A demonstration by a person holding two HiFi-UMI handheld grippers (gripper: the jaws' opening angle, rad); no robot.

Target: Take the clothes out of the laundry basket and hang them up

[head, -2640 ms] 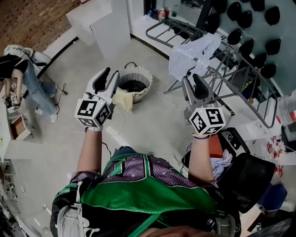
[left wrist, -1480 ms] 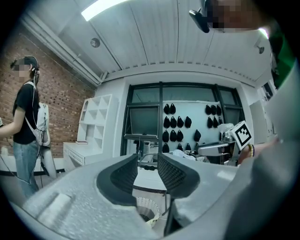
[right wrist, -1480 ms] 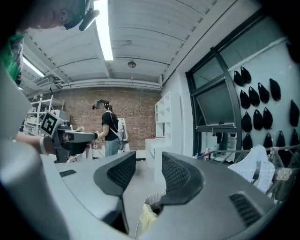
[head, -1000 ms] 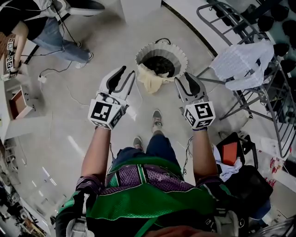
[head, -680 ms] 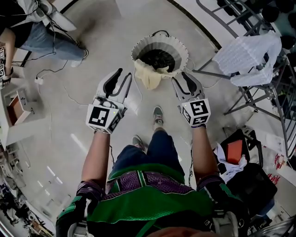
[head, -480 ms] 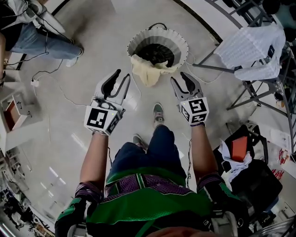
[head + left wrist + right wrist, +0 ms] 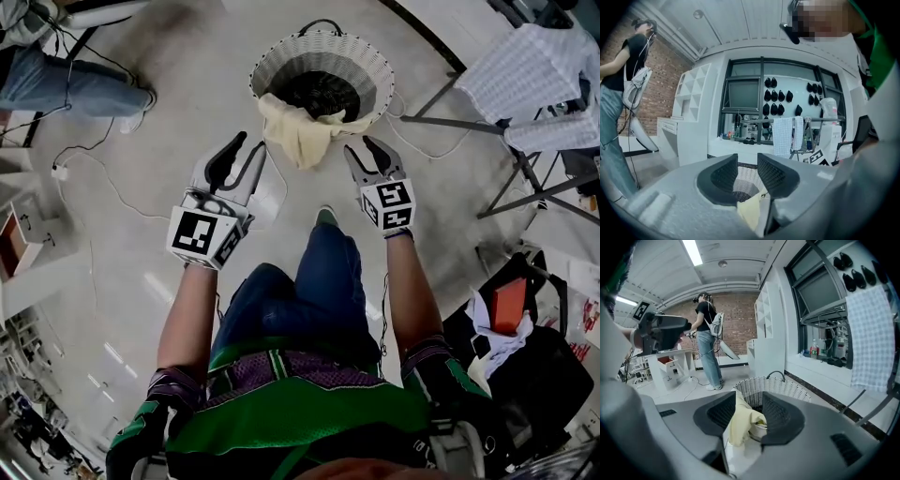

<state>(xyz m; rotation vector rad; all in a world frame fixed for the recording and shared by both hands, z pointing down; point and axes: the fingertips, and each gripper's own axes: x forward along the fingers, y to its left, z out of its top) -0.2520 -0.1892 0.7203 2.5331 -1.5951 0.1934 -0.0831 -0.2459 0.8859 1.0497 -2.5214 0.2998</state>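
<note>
I see a white woven basket with dark clothes and a pale yellow cloth. Left gripper and right gripper are light grey with black pads and black-and-white square markers. Towel is white, fine check. Shirt is green with a purple pattern, trousers dark blue, floor pale grey.

We record that the left gripper and right gripper have come down to the laundry basket. They now flank the yellow cloth on its rim.
</note>
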